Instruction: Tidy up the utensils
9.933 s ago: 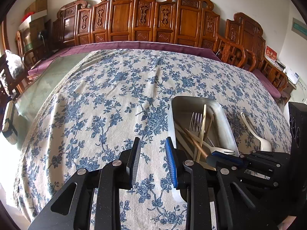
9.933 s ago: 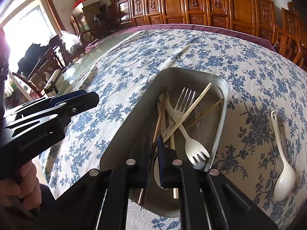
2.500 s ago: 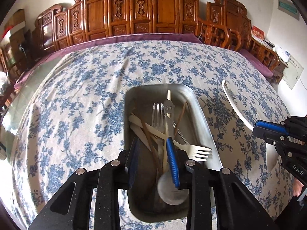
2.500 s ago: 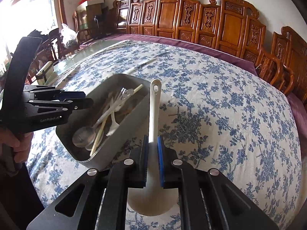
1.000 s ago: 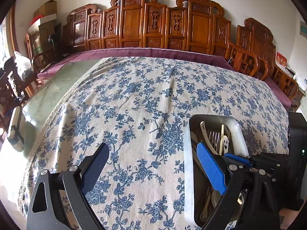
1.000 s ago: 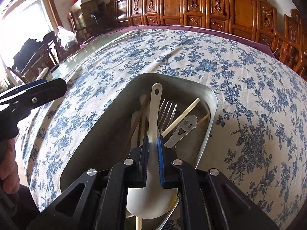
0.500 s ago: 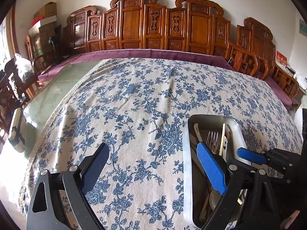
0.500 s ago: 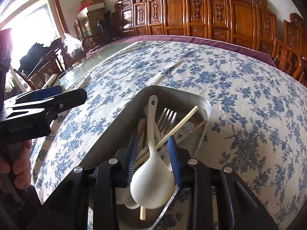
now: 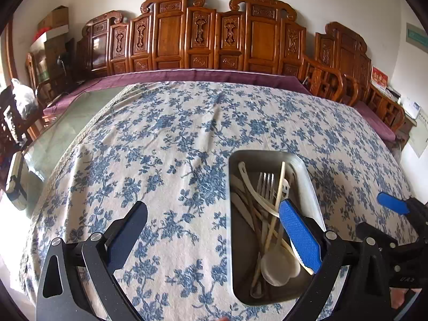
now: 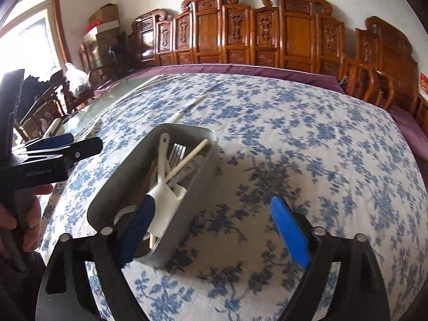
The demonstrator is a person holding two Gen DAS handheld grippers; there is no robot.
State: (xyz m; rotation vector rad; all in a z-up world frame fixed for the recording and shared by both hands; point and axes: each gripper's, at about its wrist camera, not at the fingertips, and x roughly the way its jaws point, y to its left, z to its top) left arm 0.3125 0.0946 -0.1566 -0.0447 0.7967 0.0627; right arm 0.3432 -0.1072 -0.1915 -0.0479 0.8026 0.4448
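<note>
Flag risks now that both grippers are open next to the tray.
1. The left gripper has one finger over the metal tray; moving sideways could snag the rim or the white spoon.
2. The right gripper straddles the tray's near wall; lowering could tip it.

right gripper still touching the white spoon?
Apart. The right wrist view shows the right gripper wide open over the tablecloth, while the white spoon lies in the metal tray, nothing between the fingers.

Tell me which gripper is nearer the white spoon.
Left. The left gripper, jaws open, has one jaw over the white spoon in the metal tray; the right gripper sits beside the tray.
</note>
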